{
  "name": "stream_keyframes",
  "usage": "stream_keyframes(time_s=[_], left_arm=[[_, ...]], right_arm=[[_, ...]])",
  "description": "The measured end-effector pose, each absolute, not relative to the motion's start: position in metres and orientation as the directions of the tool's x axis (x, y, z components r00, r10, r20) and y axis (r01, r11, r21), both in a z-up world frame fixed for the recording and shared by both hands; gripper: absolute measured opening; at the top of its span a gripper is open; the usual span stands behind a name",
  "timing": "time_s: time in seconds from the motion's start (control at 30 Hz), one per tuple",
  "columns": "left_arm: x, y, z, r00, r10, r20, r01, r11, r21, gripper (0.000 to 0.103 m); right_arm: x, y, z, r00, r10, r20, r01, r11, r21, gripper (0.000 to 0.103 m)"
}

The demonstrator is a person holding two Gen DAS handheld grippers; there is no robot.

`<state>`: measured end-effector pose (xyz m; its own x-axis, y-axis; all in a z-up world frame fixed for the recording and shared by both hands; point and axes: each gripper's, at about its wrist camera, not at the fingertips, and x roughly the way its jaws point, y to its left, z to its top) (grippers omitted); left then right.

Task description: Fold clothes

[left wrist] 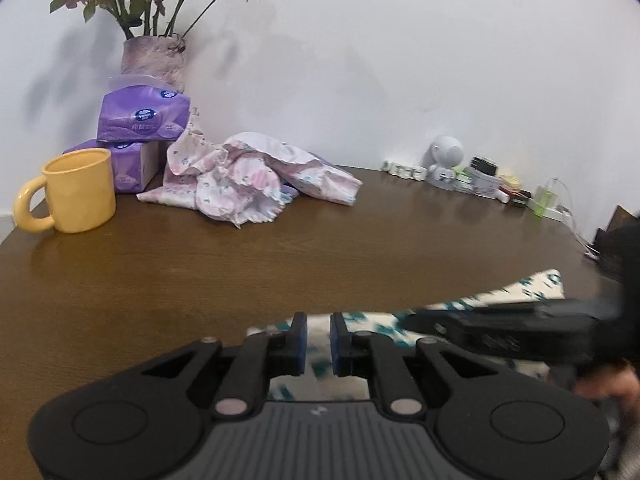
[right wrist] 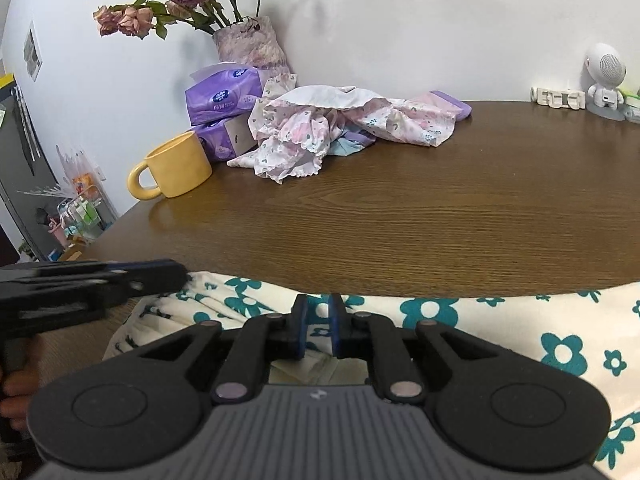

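Brown wood-grain surface (right wrist: 400, 220) against a white wall (right wrist: 400, 20) carries a crumpled pink garment (right wrist: 320, 128) at the back and a teal-flowered cloth (right wrist: 440, 312) at the near edge, both hand-held grippers (left wrist: 318, 340) (right wrist: 318, 328) slightly parted above it, grasping nothing.

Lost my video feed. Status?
Left gripper and right gripper open over teal-flowered cloth at table edge. Pink clothes pile waits behind. Nothing between.
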<state>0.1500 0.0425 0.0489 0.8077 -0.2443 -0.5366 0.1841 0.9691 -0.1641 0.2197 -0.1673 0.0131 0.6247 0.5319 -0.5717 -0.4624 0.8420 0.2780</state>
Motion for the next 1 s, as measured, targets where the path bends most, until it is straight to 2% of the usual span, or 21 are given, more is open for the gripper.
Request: stream_keyframes(time_s=[0.23,0.37,0.53,0.67,0.77,0.8,0.87,1.0], left_arm=[[0.134,0.02,0.033,0.821,-0.169,-0.545,0.171,0.984,-0.046,0.009],[0.134,0.019,0.032,0.824,-0.161,-0.544,0.168,0.985,-0.036,0.009],[0.133,0.017,0.032,0.828,-0.149,-0.541,0.16,0.987,-0.028,0.009],[0.131,0.015,0.033,0.831,-0.14,-0.538,0.149,0.988,-0.027,0.01],[0.126,0.024,0.039,0.834,-0.147,-0.532,0.123,0.989,-0.08,0.015],[0.122,0.029,0.042,0.837,-0.146,-0.527,0.107,0.989,-0.105,0.022],[0.113,0.04,0.047,0.844,-0.137,-0.519,0.07,0.987,-0.147,0.031],[0.101,0.069,0.048,0.83,-0.149,-0.538,-0.006,0.961,-0.276,0.039]], right_arm=[[0.22,-0.17,0.015,0.625,0.536,-0.568,-0.445,0.842,0.304,0.01],[0.21,-0.179,0.02,0.647,0.519,-0.559,-0.426,0.854,0.299,0.011],[0.187,-0.196,0.036,0.694,0.516,-0.502,-0.414,0.856,0.309,0.012],[0.167,-0.185,0.047,0.717,0.512,-0.474,-0.455,0.858,0.238,0.014],[0.169,-0.176,0.038,0.7,0.49,-0.52,-0.447,0.868,0.217,0.014],[0.17,-0.172,0.036,0.693,0.483,-0.535,-0.445,0.871,0.21,0.014],[0.171,-0.166,0.03,0.681,0.467,-0.564,-0.44,0.876,0.195,0.014],[0.171,-0.168,0.021,0.667,0.464,-0.583,-0.444,0.876,0.19,0.014]])
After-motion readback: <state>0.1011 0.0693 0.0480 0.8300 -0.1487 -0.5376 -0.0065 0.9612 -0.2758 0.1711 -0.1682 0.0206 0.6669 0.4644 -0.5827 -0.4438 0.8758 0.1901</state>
